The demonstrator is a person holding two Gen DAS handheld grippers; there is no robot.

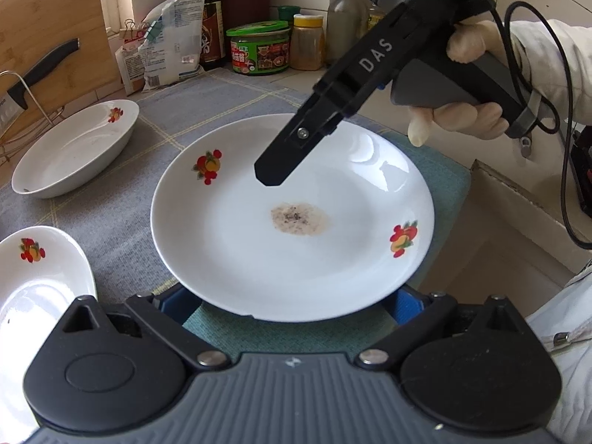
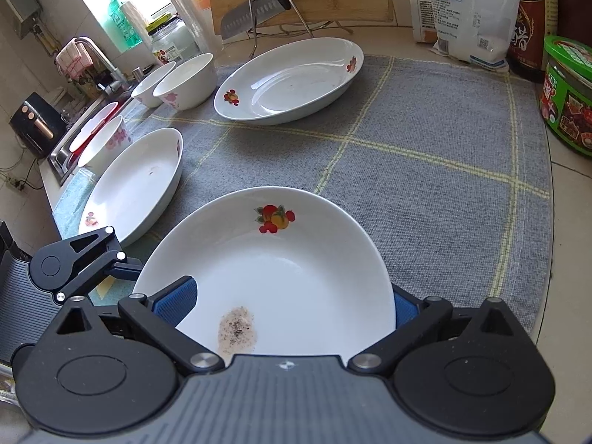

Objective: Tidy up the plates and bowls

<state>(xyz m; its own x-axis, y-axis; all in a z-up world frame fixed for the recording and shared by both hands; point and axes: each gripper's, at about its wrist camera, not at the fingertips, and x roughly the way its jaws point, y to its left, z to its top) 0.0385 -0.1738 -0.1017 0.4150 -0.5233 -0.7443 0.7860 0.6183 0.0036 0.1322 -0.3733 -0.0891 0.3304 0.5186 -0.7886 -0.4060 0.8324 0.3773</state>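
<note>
- L gripper [image 1: 292,305]: jaws spread wide, either side of plate's [image 1: 292,218] near rim; pads not seen pressing.
- R gripper [image 2: 292,305]: jaws wide, straddling same plate's edge; grip can't tell.
- Plate w/ stain on teal mat [image 1: 440,177], near counter edge.
- Bare grey cloth [image 2: 425,192] to the right; two dishes [image 2: 288,81] left & behind.

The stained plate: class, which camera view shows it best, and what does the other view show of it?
The left wrist view. There the stained plate appears whole, rim to rim, with its brown stain and both fruit prints. In the right wrist view the plate is cut off at its near edge by the gripper body, and only one fruit print shows.
</note>
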